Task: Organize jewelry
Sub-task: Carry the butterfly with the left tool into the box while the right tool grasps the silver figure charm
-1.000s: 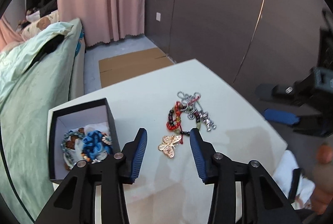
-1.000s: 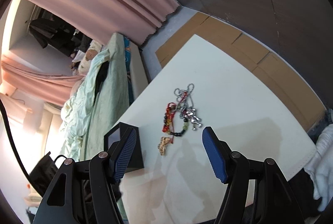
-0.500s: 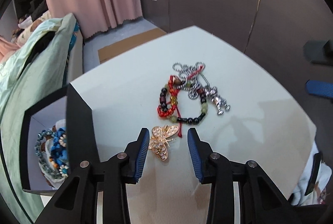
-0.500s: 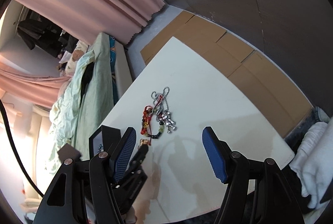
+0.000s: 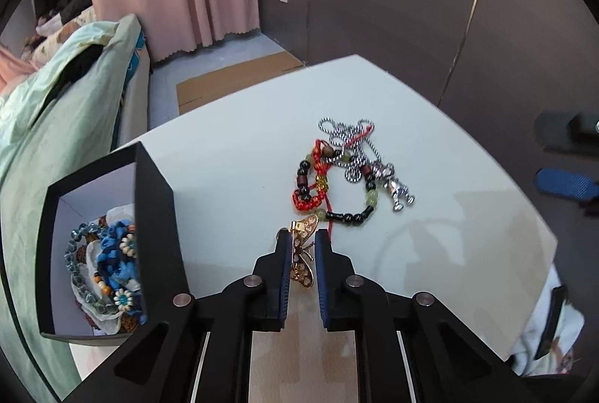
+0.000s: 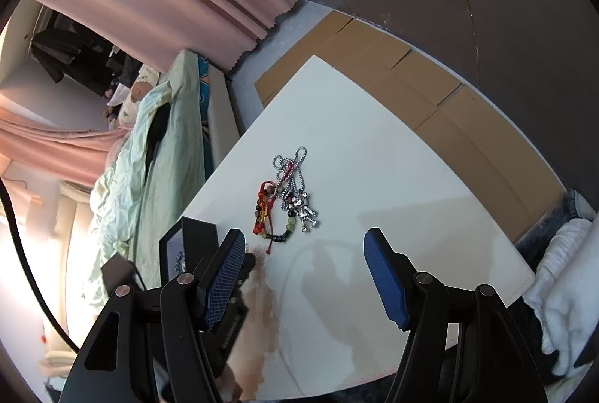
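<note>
My left tool (image 5: 301,246) has just closed on the gold butterfly brooch (image 5: 304,255), at 6 o'clock of the beaded bracelet (image 5: 329,189) on the desk (image 5: 232,156). Light, stiff, thin filigree: pinch the body. Right tool (image 6: 305,275) open, empty.

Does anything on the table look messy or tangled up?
Yes. The silver ball chain and the beaded bracelet lie knotted in one heap on the white table, the bracelet's red cord looped through the chain. The black box sits tidy beside them.
</note>
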`<state>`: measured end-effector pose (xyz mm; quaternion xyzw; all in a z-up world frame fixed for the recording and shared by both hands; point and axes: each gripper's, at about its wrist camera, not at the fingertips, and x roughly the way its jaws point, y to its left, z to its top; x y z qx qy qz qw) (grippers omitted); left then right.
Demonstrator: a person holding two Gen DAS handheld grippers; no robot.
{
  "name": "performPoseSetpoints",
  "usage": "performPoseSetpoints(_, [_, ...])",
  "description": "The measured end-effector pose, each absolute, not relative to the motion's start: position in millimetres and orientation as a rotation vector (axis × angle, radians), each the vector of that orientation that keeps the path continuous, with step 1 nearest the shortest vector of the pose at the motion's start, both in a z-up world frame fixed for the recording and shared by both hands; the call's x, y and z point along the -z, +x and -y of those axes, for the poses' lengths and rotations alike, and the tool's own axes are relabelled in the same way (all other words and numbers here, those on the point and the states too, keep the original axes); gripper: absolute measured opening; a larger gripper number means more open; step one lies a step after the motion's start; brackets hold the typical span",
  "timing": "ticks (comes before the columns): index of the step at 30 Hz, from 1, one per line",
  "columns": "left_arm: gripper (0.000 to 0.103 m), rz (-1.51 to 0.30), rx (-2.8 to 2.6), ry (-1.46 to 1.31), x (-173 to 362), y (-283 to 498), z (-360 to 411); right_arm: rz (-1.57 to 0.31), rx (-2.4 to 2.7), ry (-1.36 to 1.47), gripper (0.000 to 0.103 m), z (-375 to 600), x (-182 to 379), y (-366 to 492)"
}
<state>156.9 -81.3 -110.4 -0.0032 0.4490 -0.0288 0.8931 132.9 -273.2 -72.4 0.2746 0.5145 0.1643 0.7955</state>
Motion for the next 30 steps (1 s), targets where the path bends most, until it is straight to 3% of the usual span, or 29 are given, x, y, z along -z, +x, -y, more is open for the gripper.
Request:
performPoseSetpoints(23, [0.013,-0.767,0.039,-0.18,41.3,124.3,16.6,-1.13,-0.364,0.529,0.066,240.0,90.0,149.2])
performPoseSetpoints(30, [0.013,-0.765,-0.006,-0.222,41.0,119.9,-12.2,-1.133,-0.354,0.418,0.05,219.7,98.2,163.8])
